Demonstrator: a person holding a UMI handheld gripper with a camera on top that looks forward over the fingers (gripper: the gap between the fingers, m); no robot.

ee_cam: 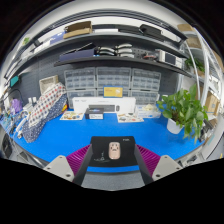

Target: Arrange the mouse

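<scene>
One computer mouse [116, 151] sits between the two fingers of the gripper [116, 158], at six o'clock in the gripper view, on a dark mouse mat [115, 153] laid over the blue table [150, 135]. It looks pale with a dark scroll wheel or marking along its middle. The magenta pads [78, 156] stand spread to either side with a visible gap to the mouse, so nothing is pinched.

I judge the mouse light and rigid, with a smooth plastic shell that could slip under a shallow pinch. Its curved top would squirt out of the pads; the flatter flanks, low and near its middle, look like the better place to grip.

At three o'clock stands a potted plant [183, 108]; at nine o'clock a checked cloth [42, 108]; at twelve o'clock, beyond the table, a white unit [105, 103] below shelves [100, 45].
</scene>
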